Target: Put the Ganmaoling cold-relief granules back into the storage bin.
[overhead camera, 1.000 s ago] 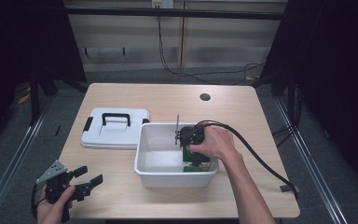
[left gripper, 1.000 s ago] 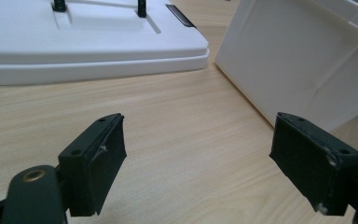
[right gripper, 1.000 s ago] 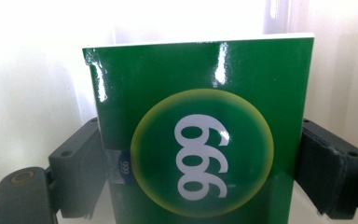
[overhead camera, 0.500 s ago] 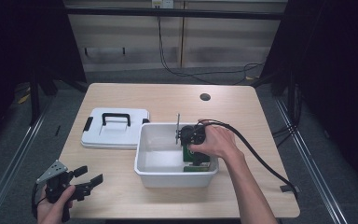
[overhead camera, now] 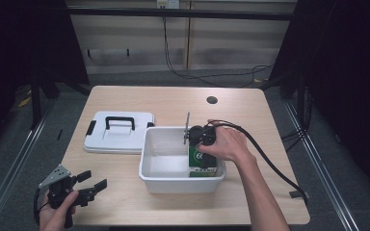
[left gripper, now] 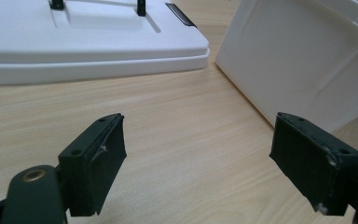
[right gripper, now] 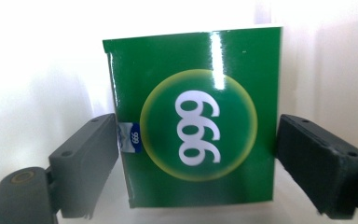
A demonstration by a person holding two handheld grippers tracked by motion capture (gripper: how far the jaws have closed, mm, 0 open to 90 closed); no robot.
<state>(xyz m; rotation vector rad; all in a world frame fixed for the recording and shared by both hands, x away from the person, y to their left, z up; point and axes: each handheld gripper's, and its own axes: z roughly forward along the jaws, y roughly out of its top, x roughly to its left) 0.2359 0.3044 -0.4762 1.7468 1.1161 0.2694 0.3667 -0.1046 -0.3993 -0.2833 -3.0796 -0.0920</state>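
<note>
A green box marked "999" (overhead camera: 203,167) stands upright in the right end of a white bin (overhead camera: 173,184). My right gripper (overhead camera: 201,155) reaches down into the bin over it, mostly covered by the hand. In the right gripper view the green box (right gripper: 196,126) sits between the jaws of the right gripper (right gripper: 196,140), which are spread wide and flank its sides. The bin's white wall (right gripper: 37,70) is behind it. My left gripper (overhead camera: 94,179) is open near the table's front left corner, holding nothing. It shows as the left gripper (left gripper: 198,140) over bare wood.
A white lid with a black handle (overhead camera: 118,132) lies flat left of the bin; the lid (left gripper: 74,42) and the bin's outer wall (left gripper: 303,60) lie ahead of the left gripper. The right gripper's black cable (overhead camera: 270,163) trails to the table's right edge. A round hole (overhead camera: 212,100) sits at the back.
The right hand has barely shifted inside the bin. The left gripper has stayed where it was.
</note>
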